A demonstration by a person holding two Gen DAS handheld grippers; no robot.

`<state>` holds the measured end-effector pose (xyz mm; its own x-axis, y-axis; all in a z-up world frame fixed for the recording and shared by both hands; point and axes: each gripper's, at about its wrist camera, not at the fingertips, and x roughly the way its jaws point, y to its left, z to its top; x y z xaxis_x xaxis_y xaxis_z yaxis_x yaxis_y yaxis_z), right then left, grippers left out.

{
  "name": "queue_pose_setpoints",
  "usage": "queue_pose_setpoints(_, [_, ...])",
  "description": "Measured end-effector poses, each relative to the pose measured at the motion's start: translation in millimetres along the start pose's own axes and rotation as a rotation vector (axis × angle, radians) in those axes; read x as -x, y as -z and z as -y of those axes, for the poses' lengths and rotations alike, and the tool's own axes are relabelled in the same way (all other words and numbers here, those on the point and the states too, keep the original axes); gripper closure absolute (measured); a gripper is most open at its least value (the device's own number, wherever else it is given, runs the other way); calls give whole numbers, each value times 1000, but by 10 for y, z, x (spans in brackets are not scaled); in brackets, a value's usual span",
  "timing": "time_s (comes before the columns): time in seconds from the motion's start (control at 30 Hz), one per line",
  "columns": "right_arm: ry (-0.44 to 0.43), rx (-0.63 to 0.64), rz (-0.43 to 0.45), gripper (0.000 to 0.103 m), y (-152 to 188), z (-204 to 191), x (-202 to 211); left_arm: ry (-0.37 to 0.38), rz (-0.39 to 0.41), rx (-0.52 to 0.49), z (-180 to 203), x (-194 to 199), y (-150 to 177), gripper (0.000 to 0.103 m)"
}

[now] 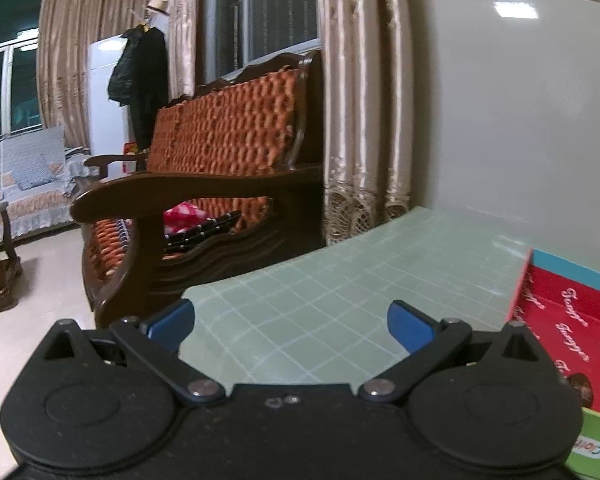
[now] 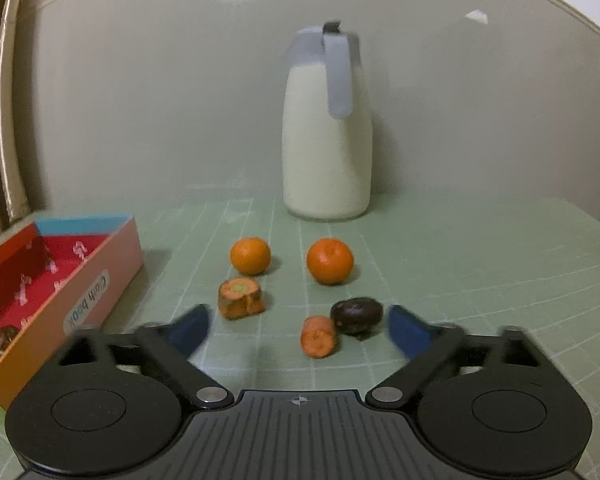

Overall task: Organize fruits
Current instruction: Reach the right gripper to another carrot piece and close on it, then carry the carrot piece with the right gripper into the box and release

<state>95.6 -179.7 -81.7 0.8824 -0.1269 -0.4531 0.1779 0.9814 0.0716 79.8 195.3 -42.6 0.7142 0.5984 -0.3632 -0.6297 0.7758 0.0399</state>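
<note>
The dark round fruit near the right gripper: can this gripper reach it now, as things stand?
Probably yes. The dark round fruit lies just ahead of the right gripper, whose fingers stand open with nothing between them. Only the carrot piece sits close beside it and could be nudged.

My surface [image 2: 460,248] wears a matt green mat with a pale grid. The box [image 2: 112,268] looks like printed cardboard. The two oranges [image 2: 250,256] have dimpled, faintly shiny skin. The jug [image 2: 326,152] seems smooth plastic. The bench [image 1: 172,196] is dark glossy wood, the curtains [image 1: 360,80] sheeny cloth.
</note>
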Motion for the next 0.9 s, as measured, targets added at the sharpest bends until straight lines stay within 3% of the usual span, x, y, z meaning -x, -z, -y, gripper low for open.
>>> queue_pose_setpoints(0.17, [1, -58, -87, 29, -10, 64, -174, -25, -15, 24, -154, -44, -1, 6])
queue_pose_setpoints(0.27, [-3, -70, -118, 47, -29, 81, -254, -46, -15, 36, -239, -61, -3, 6])
queue_pose_setpoints(0.47, [-3, -93, -155, 49, -46, 117, -372, -68, -27, 47, -344, -91, 4, 6])
queue_pose_setpoints(0.57, [11, -55, -145, 77, -31, 71, -384, -70, -34, 48, -372, -108, 10, 6])
queue_pose_setpoints(0.73, [0, -28, -134, 80, -7, 47, -365, -78, -34, 53, -396, -109, 12, 6])
queue_pose_setpoints(0.9, [-72, -31, -93, 80, -21, 3, -248, -98, -39, 73, -451, -120, 4, 6])
